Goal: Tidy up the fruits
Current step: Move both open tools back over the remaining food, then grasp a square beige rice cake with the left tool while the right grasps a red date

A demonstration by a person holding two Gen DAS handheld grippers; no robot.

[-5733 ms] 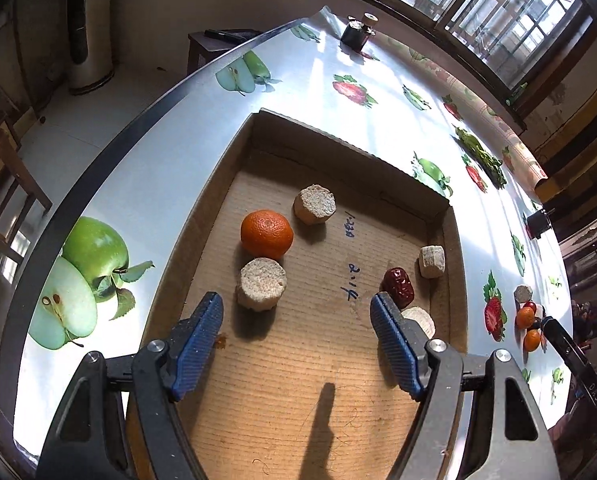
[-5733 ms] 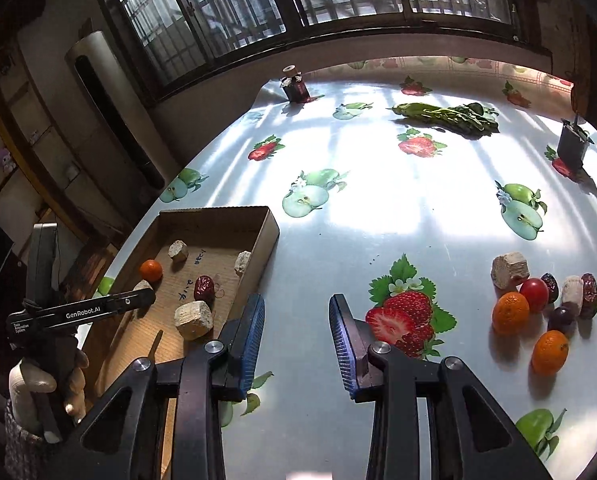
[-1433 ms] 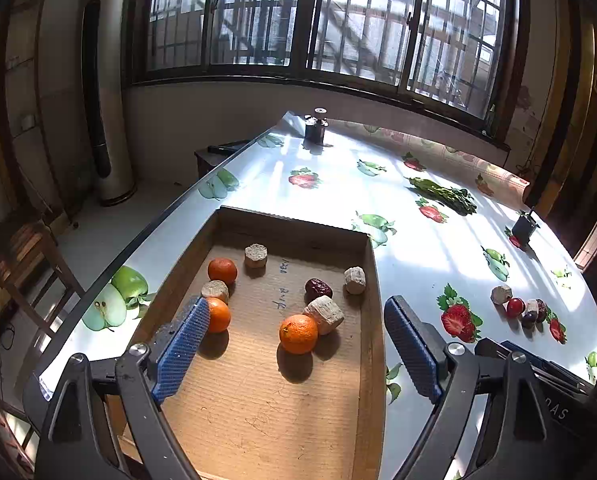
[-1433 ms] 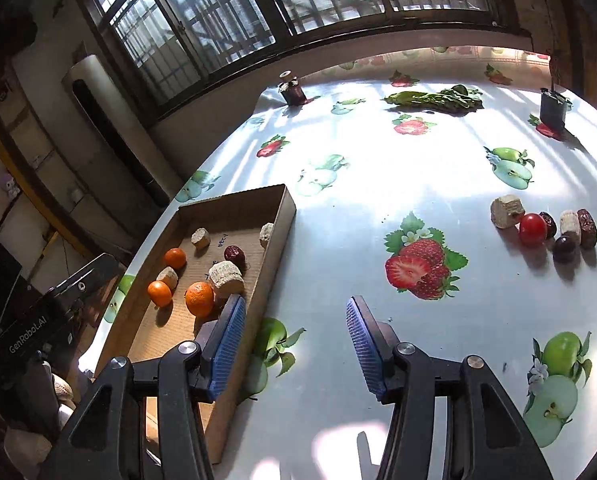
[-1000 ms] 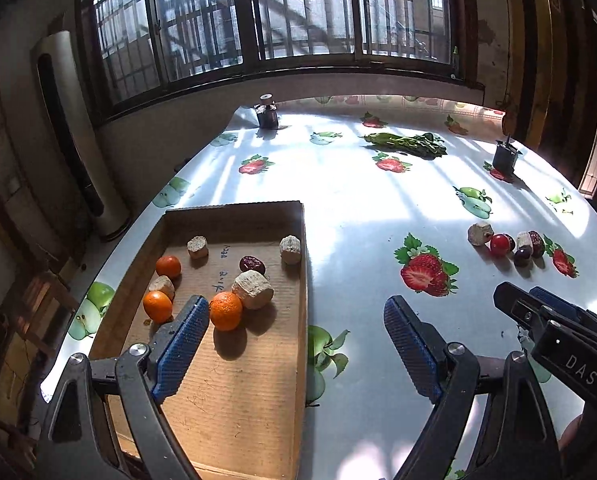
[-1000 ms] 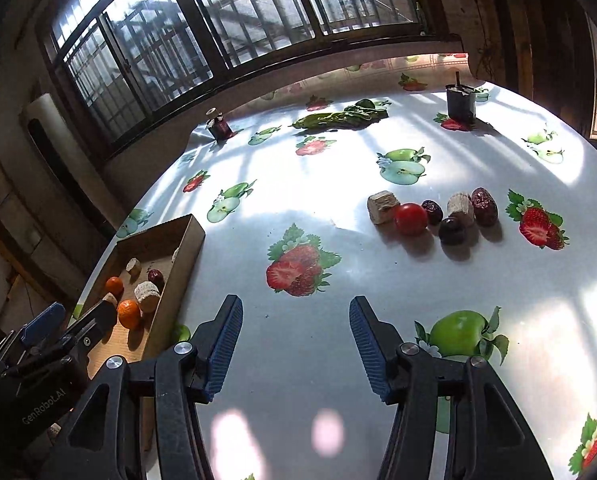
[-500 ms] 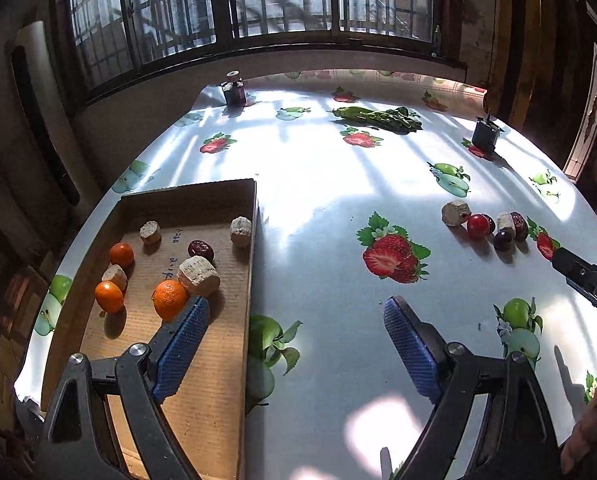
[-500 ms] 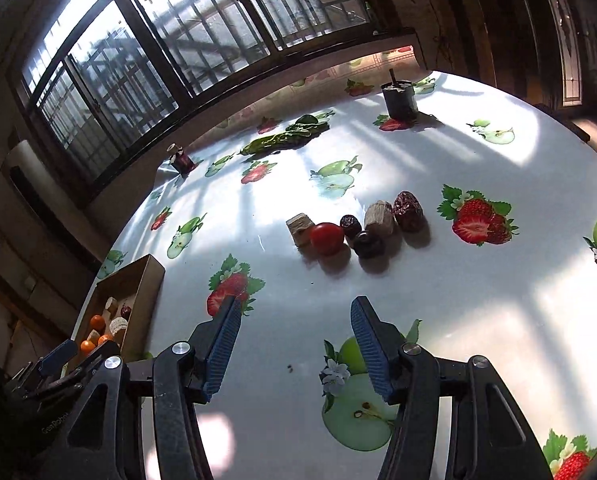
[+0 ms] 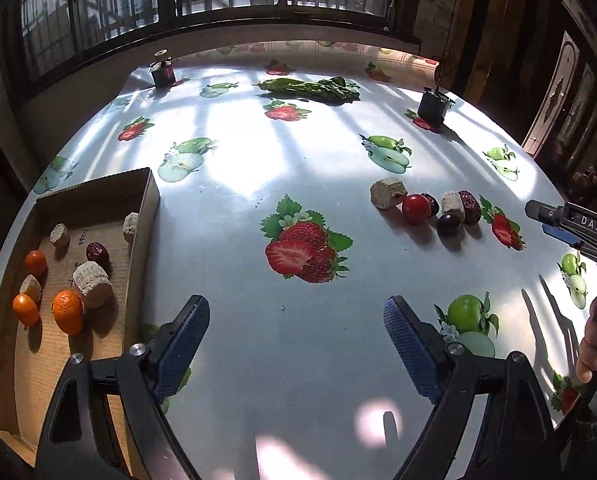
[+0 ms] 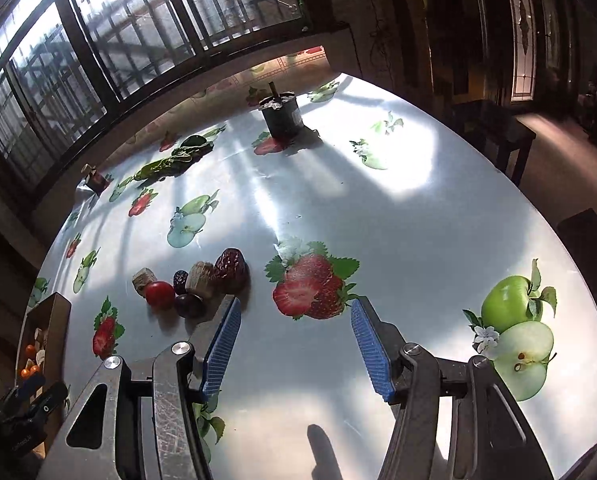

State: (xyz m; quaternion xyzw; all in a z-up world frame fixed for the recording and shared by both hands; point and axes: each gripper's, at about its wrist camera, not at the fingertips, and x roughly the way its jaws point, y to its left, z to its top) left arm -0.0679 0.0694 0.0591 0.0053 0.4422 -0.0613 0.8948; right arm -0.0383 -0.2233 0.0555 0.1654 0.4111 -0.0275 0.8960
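1. Two pairs of tongs are being held above the table (image 9: pixel 234 184), each spread apart with nothing between its blue pads.
2. Ahead of the left tongs (image 9: pixel 296 334) only bare tablecloth and a printed strawberry are being shown.
3. To the left of the left tongs, beside its left finger, the cardboard box (image 9: pixel 146 200) is lying on the table.
4. Inside the box, three oranges (image 9: pixel 68 310), a red date (image 9: pixel 97 251) and several pale cork-like chunks (image 9: pixel 92 278) are being kept.
5. Far ahead and to the right of the left tongs, a small cluster is sitting on the table: a cherry tomato (image 9: pixel 416 209), a dark round fruit (image 9: pixel 449 224), a wrinkled date (image 9: pixel 470 206) and two more pale chunks.
6. The right tongs (image 10: pixel 296 342) are being seen at the right edge of the left view, with a hand (image 9: pixel 596 344) below them.
7. In the right view, the same cluster (image 10: pixel 190 282) is lying just ahead and to the left of the right tongs' left finger, not between the fingers.
8. Farther ahead, a dark pot (image 10: pixel 280 114) and leafy greens (image 10: pixel 174 162) are resting on the table.
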